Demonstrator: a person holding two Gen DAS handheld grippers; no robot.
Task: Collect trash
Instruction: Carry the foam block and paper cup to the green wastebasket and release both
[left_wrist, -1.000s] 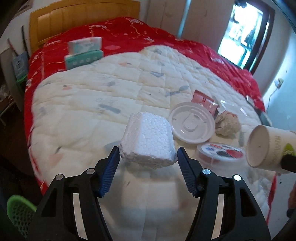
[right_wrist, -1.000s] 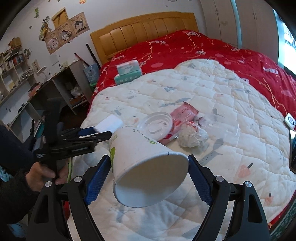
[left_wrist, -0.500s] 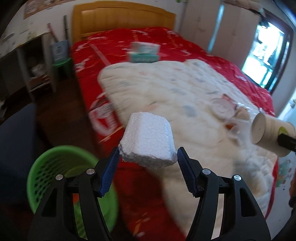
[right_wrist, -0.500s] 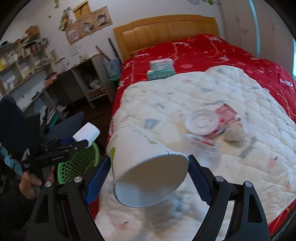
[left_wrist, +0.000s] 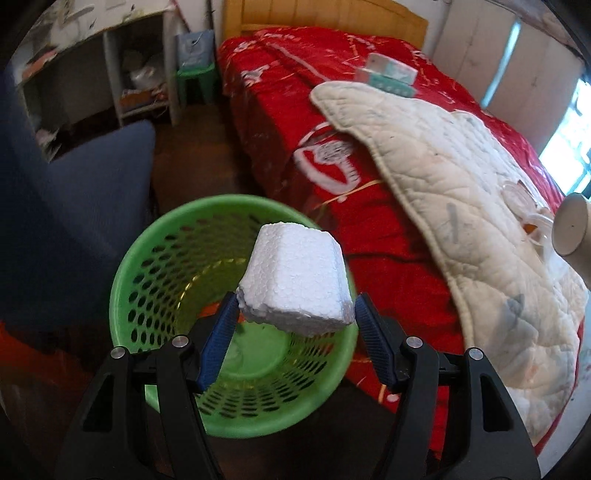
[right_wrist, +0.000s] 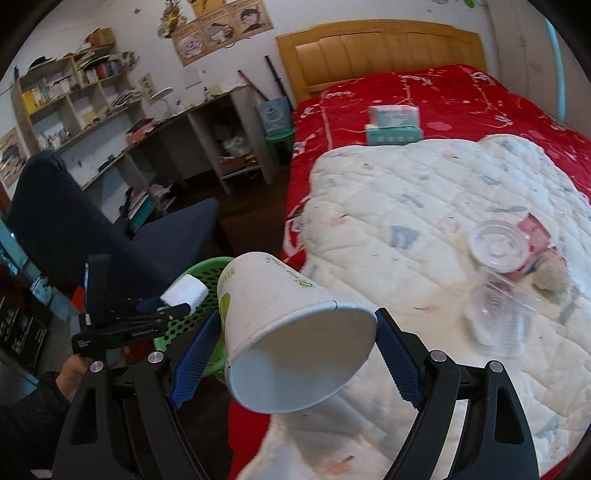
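Bed (right_wrist: 461, 96) with red cover, white quilt (right_wrist: 424, 221) on top.
Tissue boxes (right_wrist: 393, 125) by quilt's headboard edge; lid (right_wrist: 498, 247), wrappers on quilt.

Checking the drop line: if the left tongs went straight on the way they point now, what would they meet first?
Probably the green basket: the left tongs, shut on the foam block, point into its open mouth, with nothing visible between. Depth is unclear.

Daylight from a window (left_wrist: 574, 122) at right; fisheye edges dark, background motion-blurred
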